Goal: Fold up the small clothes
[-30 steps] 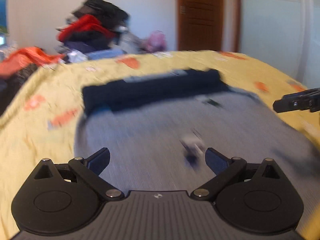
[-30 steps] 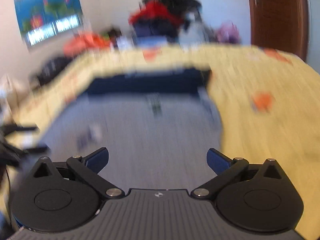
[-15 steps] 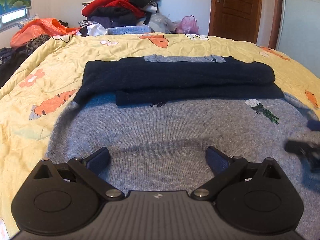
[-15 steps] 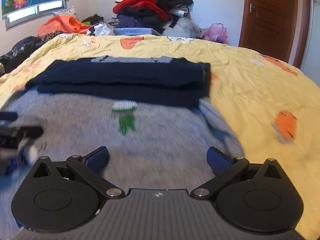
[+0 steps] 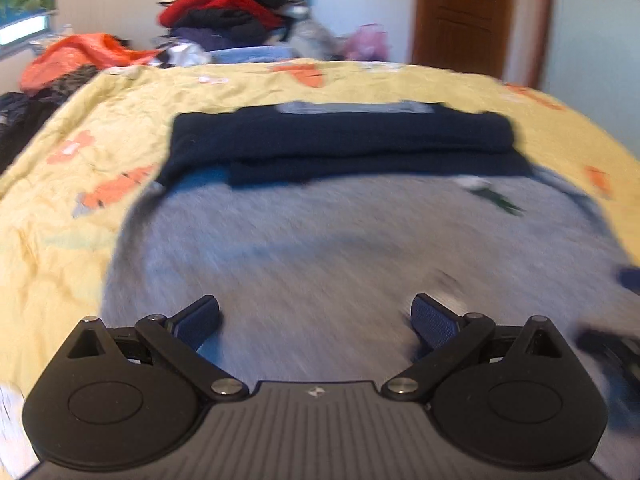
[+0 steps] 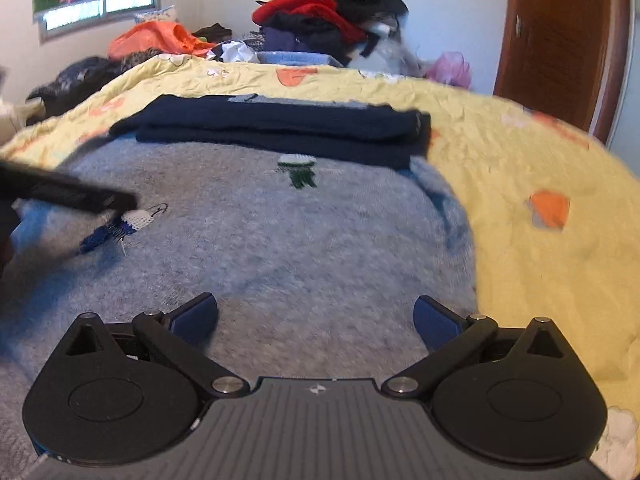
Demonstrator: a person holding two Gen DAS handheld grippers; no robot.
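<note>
A small grey knit sweater (image 5: 328,248) (image 6: 280,240) lies flat on the yellow bedspread (image 5: 60,208) (image 6: 540,184). Its dark navy sleeves (image 5: 340,148) (image 6: 280,128) are folded across its far end. Small knitted motifs show on the grey: a green one (image 6: 298,170) and a blue and white one (image 6: 120,226). My left gripper (image 5: 316,320) hangs open low over the sweater's near part, nothing between its fingers. My right gripper (image 6: 316,318) is open too, over the near right part. The left gripper's dark finger (image 6: 68,192) reaches in from the left in the right wrist view.
A heap of red, black and dark clothes (image 5: 232,12) (image 6: 328,12) is piled beyond the bed's far edge, with orange fabric (image 5: 80,54) (image 6: 152,38) to its left. A brown door (image 5: 464,16) (image 6: 560,40) stands at the back right. Bare bedspread lies left and right of the sweater.
Both grippers have stayed open. The left wrist view has pulled back a little and blurred; the left gripper's finger now reaches further into the right wrist view. The sweater lies as before.
</note>
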